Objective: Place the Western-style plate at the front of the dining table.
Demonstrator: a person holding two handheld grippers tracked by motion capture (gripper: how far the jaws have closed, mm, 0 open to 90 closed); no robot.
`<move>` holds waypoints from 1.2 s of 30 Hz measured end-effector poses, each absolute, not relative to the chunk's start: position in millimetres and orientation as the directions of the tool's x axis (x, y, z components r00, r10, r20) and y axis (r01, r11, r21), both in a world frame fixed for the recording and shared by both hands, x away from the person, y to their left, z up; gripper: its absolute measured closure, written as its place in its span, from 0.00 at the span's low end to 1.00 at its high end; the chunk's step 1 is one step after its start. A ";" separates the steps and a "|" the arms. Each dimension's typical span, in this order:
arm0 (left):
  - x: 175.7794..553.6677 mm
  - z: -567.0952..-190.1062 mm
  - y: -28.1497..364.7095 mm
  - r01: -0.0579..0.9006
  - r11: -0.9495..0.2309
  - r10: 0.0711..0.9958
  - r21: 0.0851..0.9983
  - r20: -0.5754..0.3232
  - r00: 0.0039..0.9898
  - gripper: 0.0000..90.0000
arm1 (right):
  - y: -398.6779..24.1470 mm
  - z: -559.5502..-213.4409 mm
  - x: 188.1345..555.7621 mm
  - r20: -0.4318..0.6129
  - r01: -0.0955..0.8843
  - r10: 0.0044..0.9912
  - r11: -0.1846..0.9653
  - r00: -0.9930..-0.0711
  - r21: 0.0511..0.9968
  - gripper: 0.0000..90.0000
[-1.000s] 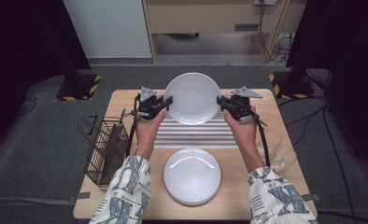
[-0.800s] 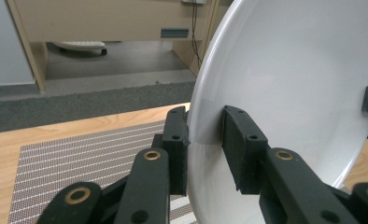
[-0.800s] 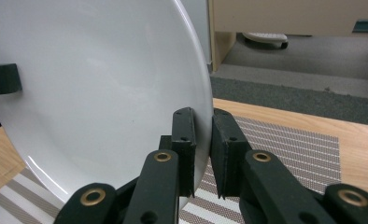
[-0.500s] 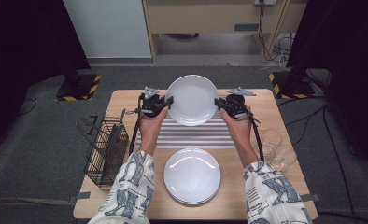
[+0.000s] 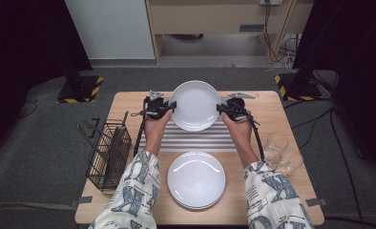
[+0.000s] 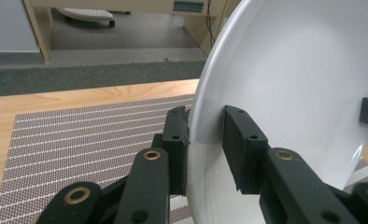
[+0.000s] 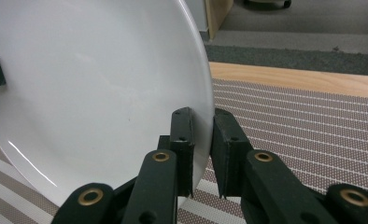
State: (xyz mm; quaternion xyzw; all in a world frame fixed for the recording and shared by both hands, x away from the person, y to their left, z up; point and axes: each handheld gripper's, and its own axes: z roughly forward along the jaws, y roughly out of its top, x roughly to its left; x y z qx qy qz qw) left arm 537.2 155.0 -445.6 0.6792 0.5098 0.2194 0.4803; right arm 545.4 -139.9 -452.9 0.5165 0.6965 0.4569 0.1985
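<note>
Plate (image 5: 194,105) hangs tilted above the striped mat (image 5: 195,138); we hold it with the left gripper (image 5: 163,108) and right gripper (image 5: 226,109) clamped on opposite rims. It seems stiff, glossy, probably slippery and breakable, so the rims are our best hold.

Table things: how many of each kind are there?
Plates: 2, the held plate and the near plate
Glasses: 2, glass and glass
Striped mat: 1
Wire basket: 1
Total: 6
</note>
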 end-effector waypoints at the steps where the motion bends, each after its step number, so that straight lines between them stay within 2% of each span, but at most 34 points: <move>1: 538.1 -447.5 154.9 0.485 -0.016 0.904 0.874 -0.195 0.381 0.78 | -139.8 -454.6 546.4 0.195 0.541 0.901 0.051 -0.388 0.839 0.88; 36: 535.3 -473.0 152.9 0.560 -0.025 0.911 0.828 -0.212 0.353 0.76 | -133.4 -470.8 545.9 0.164 0.605 0.915 0.102 -0.369 0.790 0.88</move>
